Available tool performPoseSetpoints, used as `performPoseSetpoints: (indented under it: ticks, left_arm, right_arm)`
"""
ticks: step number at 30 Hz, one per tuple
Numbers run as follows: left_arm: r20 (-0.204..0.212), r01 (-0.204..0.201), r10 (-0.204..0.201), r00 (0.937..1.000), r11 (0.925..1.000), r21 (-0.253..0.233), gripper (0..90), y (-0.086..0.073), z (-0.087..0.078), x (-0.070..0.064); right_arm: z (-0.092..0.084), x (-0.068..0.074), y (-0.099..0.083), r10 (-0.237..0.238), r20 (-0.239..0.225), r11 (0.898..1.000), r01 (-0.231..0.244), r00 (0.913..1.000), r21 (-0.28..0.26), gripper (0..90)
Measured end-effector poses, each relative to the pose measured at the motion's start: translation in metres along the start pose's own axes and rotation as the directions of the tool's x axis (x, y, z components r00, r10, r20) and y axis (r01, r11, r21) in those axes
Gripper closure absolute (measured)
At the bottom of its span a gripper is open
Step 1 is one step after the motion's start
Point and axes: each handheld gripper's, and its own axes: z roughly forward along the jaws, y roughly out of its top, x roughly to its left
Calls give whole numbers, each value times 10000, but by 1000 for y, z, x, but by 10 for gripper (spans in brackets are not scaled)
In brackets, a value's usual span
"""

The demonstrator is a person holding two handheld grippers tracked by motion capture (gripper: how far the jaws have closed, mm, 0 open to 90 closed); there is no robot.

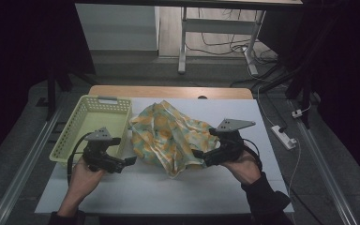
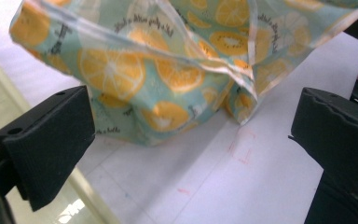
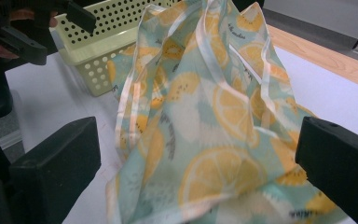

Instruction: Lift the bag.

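Table (image 1: 168, 187) – white top, bare along the near edge and far right, open room there. Basket (image 1: 91, 126) at left edge, its right wall touching the cloth (image 1: 168, 136), which lies crumpled mid-table. Left gripper (image 1: 130, 161) held low, pointing right at the cloth's near-left hem, jaws wide apart, nothing between. Right gripper (image 1: 198, 155) points left – jaws spread wide around the cloth's near-right corner, pads not pressing.
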Motion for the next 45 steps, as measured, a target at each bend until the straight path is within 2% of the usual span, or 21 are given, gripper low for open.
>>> performPoseSetpoints:
  ticks: [12, 25, 33, 37, 45]
  left_arm:
    - [-552, 400, -400, 9977, 9992, -7, 0, -35, -18, -4]
    - [-840, 968, -986, 9916, 9950, -248, 0, -70, -32, -4]
    - [-1000, 1160, -1193, 9878, 9925, -383, 0, -85, -40, -6]
    - [-1264, 1130, -1174, 9850, 9927, -413, 0, -93, -45, -9]
    - [-1588, 1028, -1029, 9819, 9947, -85, 0, -110, -46, -9]
  right_arm:
    - [-23, 3, -25, -10, 592, 9999, 3, 9982, 110, 1]
    - [-42, -2, -60, 259, 1308, 9994, -285, 9911, 181, 1]
    - [-51, -6, -94, 758, 1923, 9967, -798, 9784, 135, 0]
    - [-56, -7, -111, 1109, 2122, 9935, -1136, 9709, 7, 0]
    - [-63, -8, -137, 1530, 2361, 9878, -1555, 9596, -82, 0]
